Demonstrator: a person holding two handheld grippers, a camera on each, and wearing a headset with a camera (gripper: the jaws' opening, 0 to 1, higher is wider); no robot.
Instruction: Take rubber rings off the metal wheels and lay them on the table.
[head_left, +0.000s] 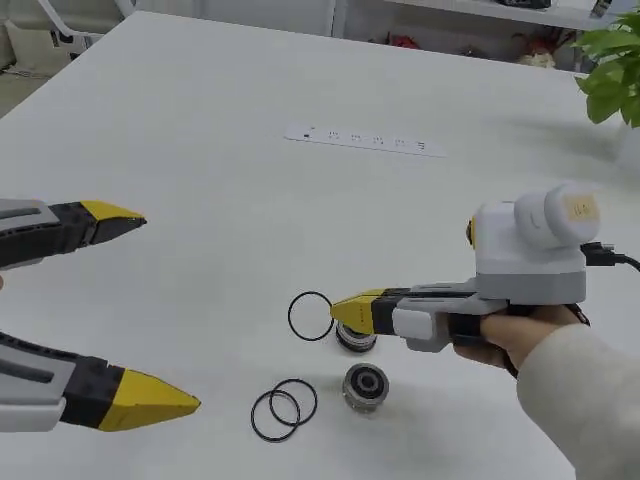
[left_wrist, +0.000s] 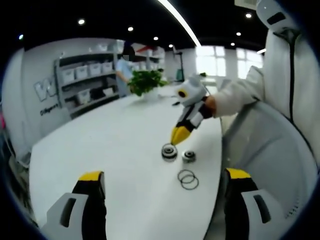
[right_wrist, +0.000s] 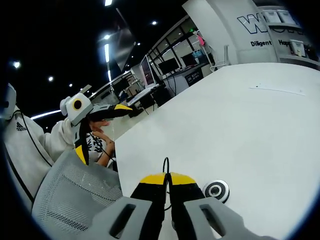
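My right gripper (head_left: 340, 310) is shut on a thin black rubber ring (head_left: 290, 314), which stands up between its yellow tips (right_wrist: 166, 165). A metal wheel (head_left: 355, 339) sits on the table right under that gripper's tip, and a second wheel (head_left: 366, 385) lies just nearer to me. Two more rubber rings (head_left: 253, 414) lie overlapping on the table to the left of the nearer wheel. My left gripper (head_left: 150, 310) hovers at the left, jaws wide open and empty, well away from the wheels (left_wrist: 169, 151). From there I see the right gripper (left_wrist: 180, 134) and the loose rings (left_wrist: 187, 179).
A white power strip (head_left: 365, 140) lies flat farther back on the white table (head_left: 200, 130). A green plant (head_left: 612, 70) stands at the far right corner. A person's hand and white sleeve (head_left: 575, 380) hold the right gripper.
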